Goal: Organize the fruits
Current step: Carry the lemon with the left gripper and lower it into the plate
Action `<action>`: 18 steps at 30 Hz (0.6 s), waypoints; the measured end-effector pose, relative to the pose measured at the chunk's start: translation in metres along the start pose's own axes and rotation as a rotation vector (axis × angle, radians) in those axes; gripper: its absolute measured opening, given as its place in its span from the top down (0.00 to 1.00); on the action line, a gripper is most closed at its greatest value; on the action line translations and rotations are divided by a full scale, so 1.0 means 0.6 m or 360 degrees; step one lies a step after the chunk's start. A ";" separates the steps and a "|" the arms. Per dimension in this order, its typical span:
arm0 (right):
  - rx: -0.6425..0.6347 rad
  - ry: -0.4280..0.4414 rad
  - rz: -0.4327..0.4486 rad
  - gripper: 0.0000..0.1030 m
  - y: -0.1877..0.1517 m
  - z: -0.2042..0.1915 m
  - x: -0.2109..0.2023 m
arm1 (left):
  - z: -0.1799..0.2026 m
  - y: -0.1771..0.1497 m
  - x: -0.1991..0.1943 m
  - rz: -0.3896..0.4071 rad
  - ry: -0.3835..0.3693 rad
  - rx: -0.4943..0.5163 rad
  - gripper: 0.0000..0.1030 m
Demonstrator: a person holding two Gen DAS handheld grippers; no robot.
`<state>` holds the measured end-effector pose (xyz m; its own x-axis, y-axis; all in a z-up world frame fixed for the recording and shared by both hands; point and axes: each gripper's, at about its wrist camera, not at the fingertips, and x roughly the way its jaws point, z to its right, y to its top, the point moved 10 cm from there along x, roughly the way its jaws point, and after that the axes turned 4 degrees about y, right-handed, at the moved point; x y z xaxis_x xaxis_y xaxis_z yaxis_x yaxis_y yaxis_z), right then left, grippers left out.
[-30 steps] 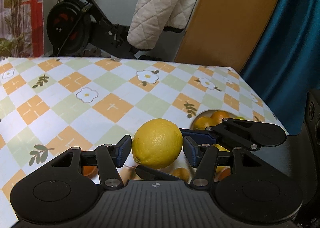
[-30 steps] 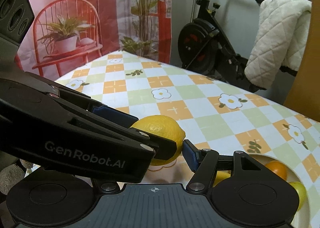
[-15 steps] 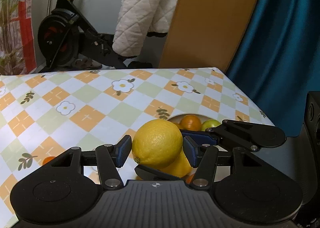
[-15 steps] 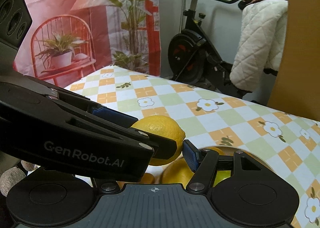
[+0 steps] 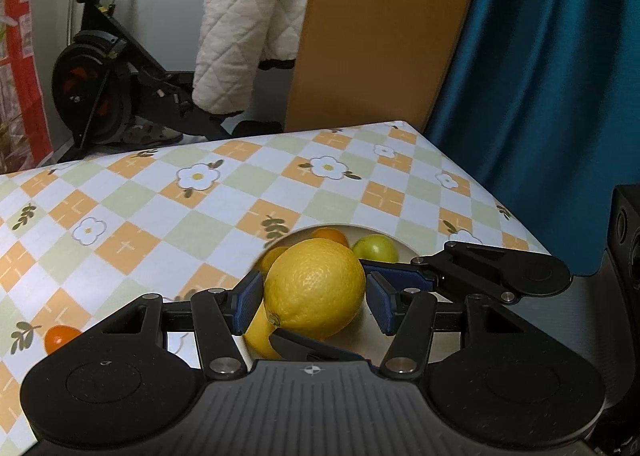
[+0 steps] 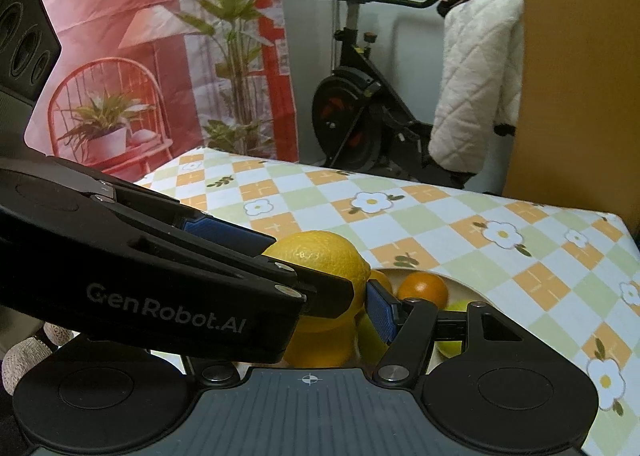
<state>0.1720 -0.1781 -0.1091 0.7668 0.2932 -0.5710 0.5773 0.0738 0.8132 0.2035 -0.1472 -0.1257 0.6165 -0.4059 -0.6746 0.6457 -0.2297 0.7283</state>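
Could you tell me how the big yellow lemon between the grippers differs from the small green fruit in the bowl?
The lemon is yellow, the green fruit pale green. The lemon looks much the larger, though it is nearer the camera. The lemon is held up off the table, with the left gripper and right gripper both around it, while the green fruit lies in the bowl untouched. Both are roundish fruits.

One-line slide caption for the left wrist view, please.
Both grippers, left and right, clamp one large yellow lemon above a pale bowl of oranges and a green fruit.
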 end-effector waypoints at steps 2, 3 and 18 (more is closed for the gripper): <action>0.0019 -0.0008 0.0012 0.42 -0.004 0.009 -0.007 | 0.008 0.000 0.001 -0.0005 -0.0007 0.0019 0.43; 0.0030 -0.0012 0.0017 0.42 -0.006 0.013 -0.010 | 0.013 0.000 0.002 -0.0009 -0.0010 0.0027 0.43; 0.0132 -0.0086 0.0047 0.42 -0.033 0.066 -0.040 | 0.068 0.002 0.027 -0.0051 -0.0076 0.0128 0.43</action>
<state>0.1532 -0.2243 -0.1159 0.7967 0.2422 -0.5538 0.5736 -0.0140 0.8190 0.1960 -0.1904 -0.1311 0.5727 -0.4388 -0.6924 0.6253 -0.3123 0.7152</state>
